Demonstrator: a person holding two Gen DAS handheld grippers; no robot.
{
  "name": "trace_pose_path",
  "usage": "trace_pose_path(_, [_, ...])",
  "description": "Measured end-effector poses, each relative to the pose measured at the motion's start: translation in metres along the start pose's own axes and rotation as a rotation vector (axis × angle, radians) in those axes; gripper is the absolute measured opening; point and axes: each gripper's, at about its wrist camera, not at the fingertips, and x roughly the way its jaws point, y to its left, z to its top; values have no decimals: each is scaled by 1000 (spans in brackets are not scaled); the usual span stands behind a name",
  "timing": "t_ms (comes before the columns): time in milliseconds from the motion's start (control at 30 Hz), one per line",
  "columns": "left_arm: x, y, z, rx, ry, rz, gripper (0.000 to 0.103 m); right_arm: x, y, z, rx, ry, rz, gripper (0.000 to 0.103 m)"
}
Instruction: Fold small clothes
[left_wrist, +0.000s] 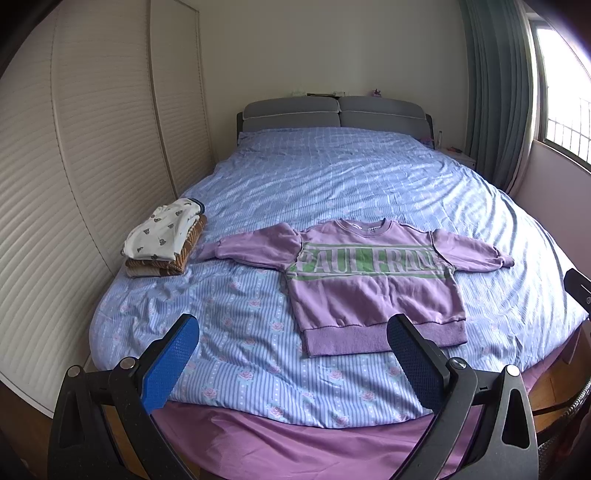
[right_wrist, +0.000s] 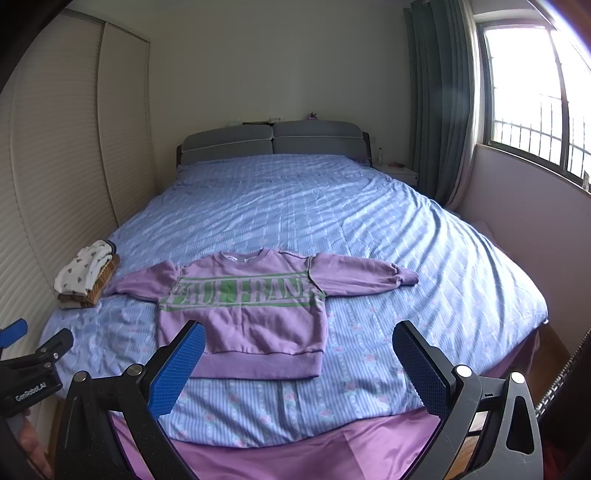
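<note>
A small purple sweatshirt (left_wrist: 369, 284) with green "PAUL FRANK" lettering lies flat, face up, sleeves spread, on the blue striped duvet (left_wrist: 332, 177); it also shows in the right wrist view (right_wrist: 251, 314). My left gripper (left_wrist: 293, 354) is open and empty, held above the bed's foot, just short of the sweatshirt's hem. My right gripper (right_wrist: 299, 354) is open and empty, near the hem's right half. The left gripper's body (right_wrist: 33, 369) shows at the right view's left edge.
A stack of folded clothes (left_wrist: 166, 240), white printed piece on top, sits at the bed's left side (right_wrist: 86, 277). Louvred wardrobe doors (left_wrist: 74, 147) run along the left. A grey headboard (left_wrist: 332, 112), curtain (right_wrist: 436, 110) and window (right_wrist: 535, 92) stand beyond. A purple sheet (left_wrist: 295, 435) hangs at the foot.
</note>
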Motion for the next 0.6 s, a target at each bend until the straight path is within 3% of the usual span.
trace_pose_path(600, [0, 0, 1, 1, 5, 2, 103, -1, -2, 0, 3, 1, 4, 102])
